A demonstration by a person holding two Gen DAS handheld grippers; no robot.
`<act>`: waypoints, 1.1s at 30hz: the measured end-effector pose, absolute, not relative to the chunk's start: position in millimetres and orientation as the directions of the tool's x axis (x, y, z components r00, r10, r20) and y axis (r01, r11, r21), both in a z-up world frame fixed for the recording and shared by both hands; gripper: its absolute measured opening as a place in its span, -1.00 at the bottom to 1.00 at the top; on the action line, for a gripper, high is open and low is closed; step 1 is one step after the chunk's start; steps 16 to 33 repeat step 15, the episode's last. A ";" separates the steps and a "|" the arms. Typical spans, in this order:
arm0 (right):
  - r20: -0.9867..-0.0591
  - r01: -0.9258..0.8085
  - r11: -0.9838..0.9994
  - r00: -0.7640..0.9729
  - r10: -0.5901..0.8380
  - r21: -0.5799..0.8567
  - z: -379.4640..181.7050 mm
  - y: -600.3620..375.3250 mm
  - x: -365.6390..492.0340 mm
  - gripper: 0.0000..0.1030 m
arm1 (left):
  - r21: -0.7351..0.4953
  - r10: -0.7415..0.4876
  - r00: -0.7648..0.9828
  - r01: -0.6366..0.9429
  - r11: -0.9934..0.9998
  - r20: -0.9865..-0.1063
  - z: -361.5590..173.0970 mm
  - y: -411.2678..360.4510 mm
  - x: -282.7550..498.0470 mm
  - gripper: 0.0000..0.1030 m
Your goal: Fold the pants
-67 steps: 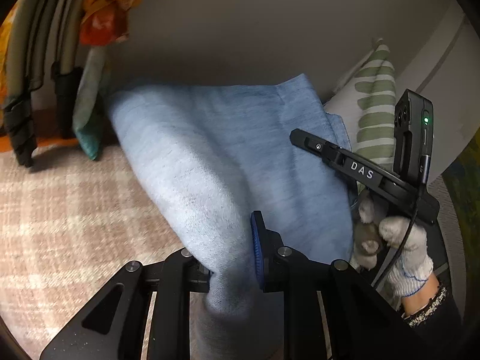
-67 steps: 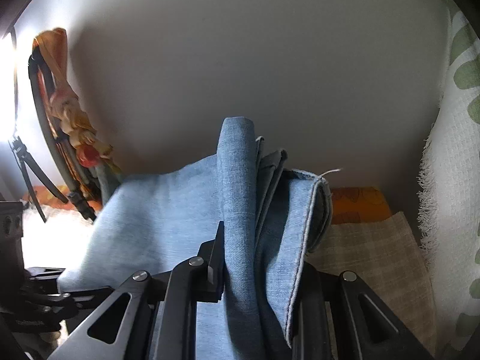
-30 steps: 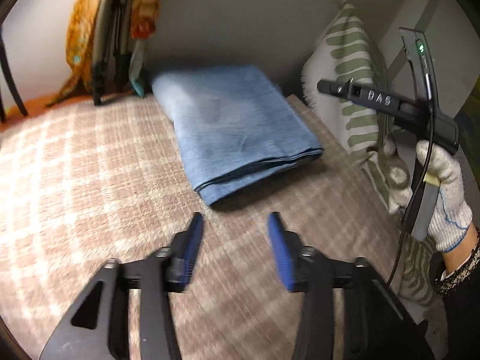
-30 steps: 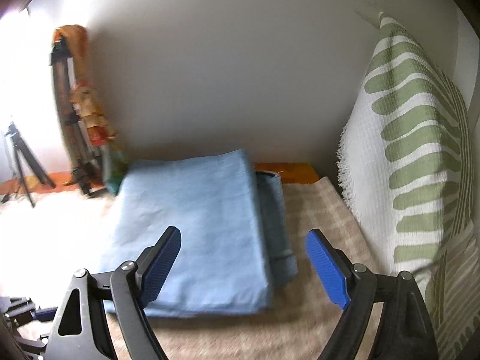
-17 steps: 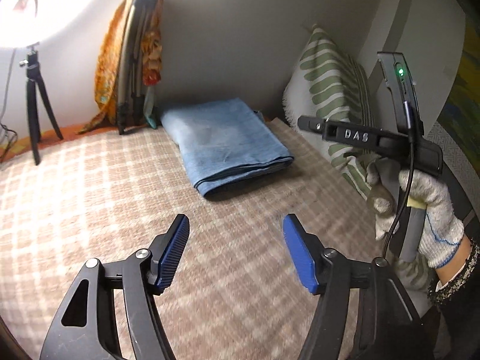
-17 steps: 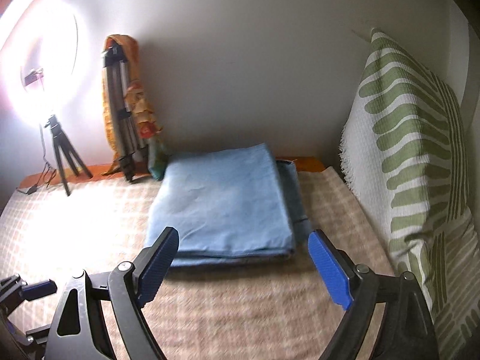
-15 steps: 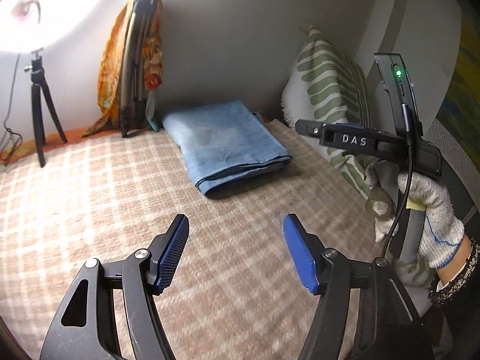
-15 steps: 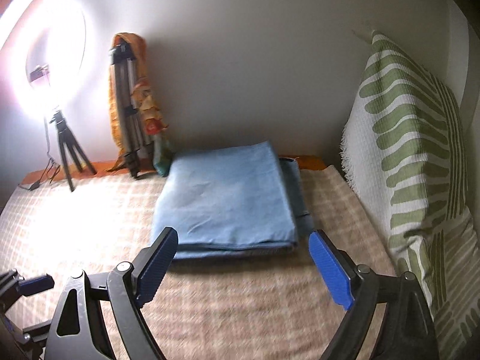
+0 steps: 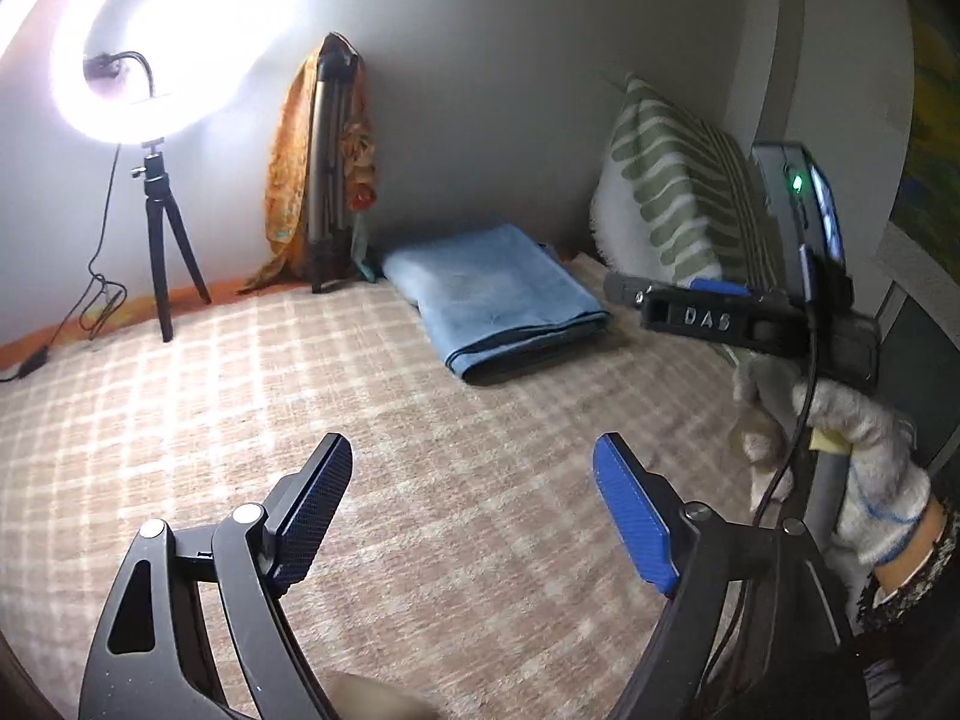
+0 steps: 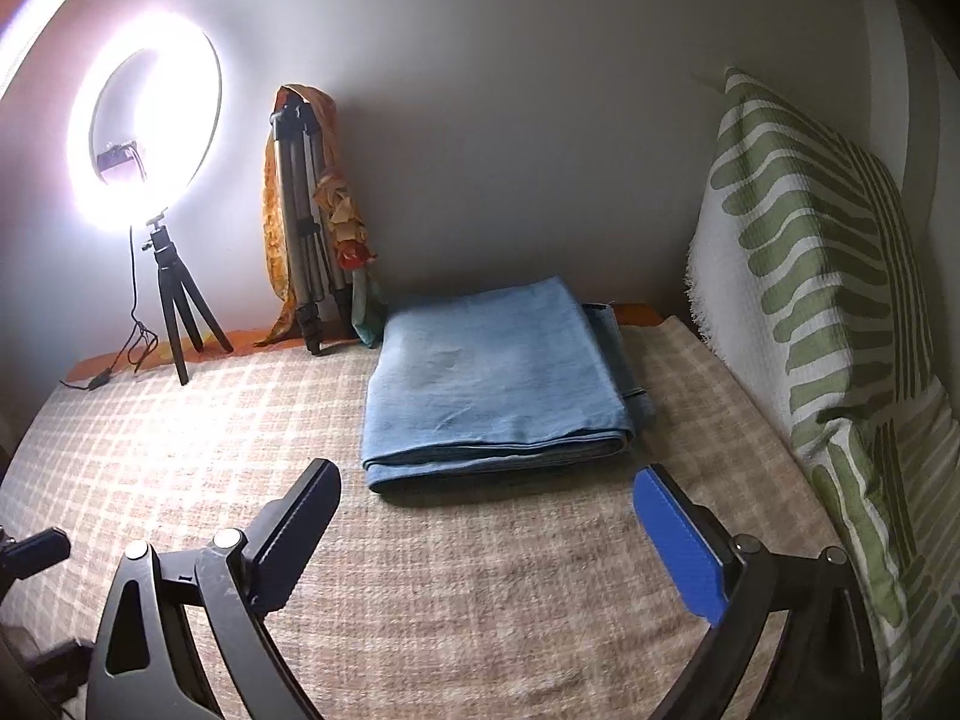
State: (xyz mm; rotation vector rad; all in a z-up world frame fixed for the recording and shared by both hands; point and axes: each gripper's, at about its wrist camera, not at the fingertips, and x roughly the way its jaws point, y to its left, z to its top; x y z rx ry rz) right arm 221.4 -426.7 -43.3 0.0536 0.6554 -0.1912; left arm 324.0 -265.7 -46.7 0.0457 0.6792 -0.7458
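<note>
plain grey wall (image 10: pixel 510 120), checked beige bedcover (image 10: pixel 180 450), glaring ring light (image 10: pixel 144 120), perhaps washing out the corner.

Both tongs, left (image 9: pixel 471 504) and right (image 10: pixel 486 531), are opening, nothing between their jaws.

Folded pants (image 10: pixel 498 372) lie on the bed (image 10: pixel 480 600), pillow (image 10: pixel 810 276) right, tripod (image 10: pixel 306 252) left.

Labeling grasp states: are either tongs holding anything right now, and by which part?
Nothing is held. The left tongs and right tongs are both empty, their jaws opening, over the checked blanket. The folded pants lie apart, untouched.
</note>
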 end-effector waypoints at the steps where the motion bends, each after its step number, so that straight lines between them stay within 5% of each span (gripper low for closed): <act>1: -0.611 0.194 0.981 0.776 -0.158 -0.008 -44.9 -425.9 220.8 0.94 | -0.191 -0.609 0.536 0.638 0.746 -0.585 -45.8 -264.1 323.9 0.61; 33: -0.611 0.220 0.975 0.776 -0.157 0.029 -49.4 -427.9 218.9 0.95 | -0.140 -0.591 0.575 0.639 0.756 -0.565 -46.9 -251.8 316.6 0.61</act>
